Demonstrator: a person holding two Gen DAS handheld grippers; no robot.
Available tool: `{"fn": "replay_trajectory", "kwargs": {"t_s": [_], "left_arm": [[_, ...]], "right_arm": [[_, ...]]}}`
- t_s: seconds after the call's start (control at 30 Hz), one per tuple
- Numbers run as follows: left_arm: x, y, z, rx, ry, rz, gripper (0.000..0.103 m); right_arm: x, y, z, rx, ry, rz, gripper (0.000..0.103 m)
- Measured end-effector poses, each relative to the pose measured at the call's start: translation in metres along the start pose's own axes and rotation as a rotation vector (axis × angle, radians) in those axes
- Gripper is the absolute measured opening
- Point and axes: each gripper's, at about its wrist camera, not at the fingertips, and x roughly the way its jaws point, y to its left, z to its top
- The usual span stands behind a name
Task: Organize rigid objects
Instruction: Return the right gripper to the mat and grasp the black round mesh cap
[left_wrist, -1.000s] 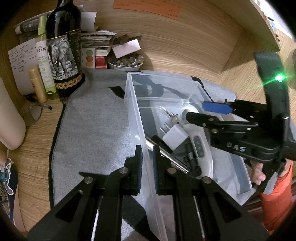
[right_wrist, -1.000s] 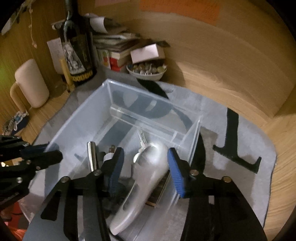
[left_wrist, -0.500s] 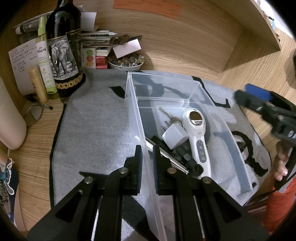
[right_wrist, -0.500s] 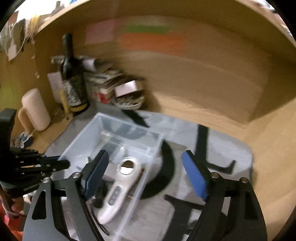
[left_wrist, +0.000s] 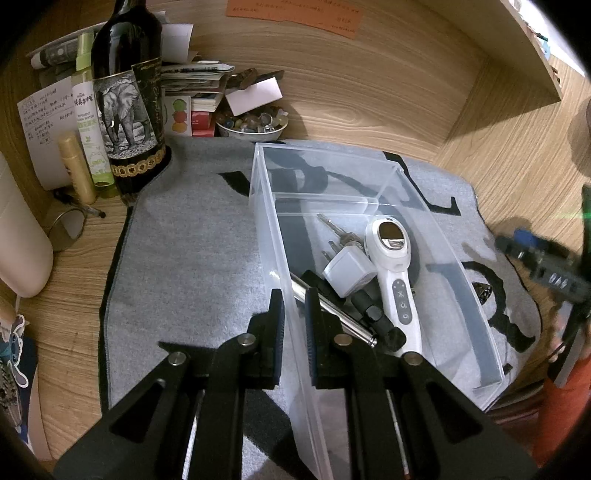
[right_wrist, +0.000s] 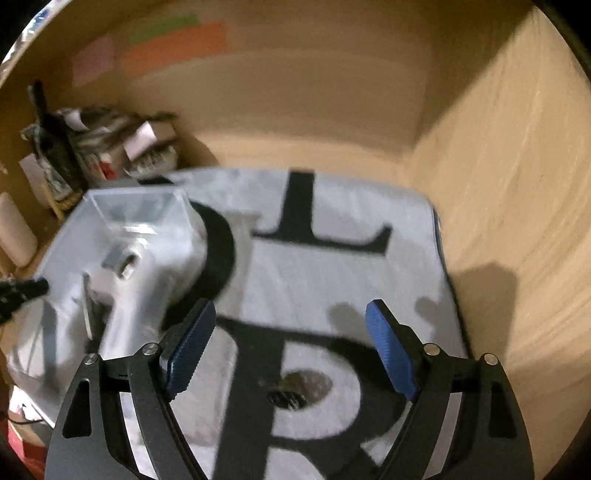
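- A small dark metallic object, the one thing left outside the bin, is seen on the grey mat, at about 6 o'clock in the right wrist view, between the spread blue pads of the right tool, which is wide open and empty.
- It is judged light, rigid and faceted, so a pinch across its widest sides is advised; its exact shape is blurred.
- The clear plastic bin is pinched at its near wall by the left tool, closed on thin, stiff, probably slippery plastic.
- Inside the bin are counted one white handheld device, one white plug adapter, one bunch of keys, one metal rod and one black piece.
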Motion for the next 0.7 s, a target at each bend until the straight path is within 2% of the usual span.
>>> {"fn": "replay_trajectory", "kwargs": {"t_s": [0.43,0.47,0.53,0.67,0.7], "left_arm": [[-0.001,0.001,-0.001,0.000,0.000,0.000,0.010],[-0.001,0.001,-0.001,-0.001,0.000,0.000,0.010],[-0.001,0.002,-0.001,-0.001,-0.001,0.001,0.010],[-0.001,0.002,-0.001,0.000,0.000,0.001,0.010],[-0.001,0.002,-0.001,-0.001,0.000,0.001,0.010]], "right_arm": [[0.028,-0.013,-0.049,0.073,0.110,0.013,0.079],[0.029,-0.013,-0.052,0.074,0.113,0.010,0.076],[0.032,-0.012,-0.055,0.071,0.126,0.018,0.060],[0.031,-0.012,-0.057,0.069,0.119,0.018,0.044],[0.030,-0.012,-0.056,0.070,0.116,0.027,0.036]]}}
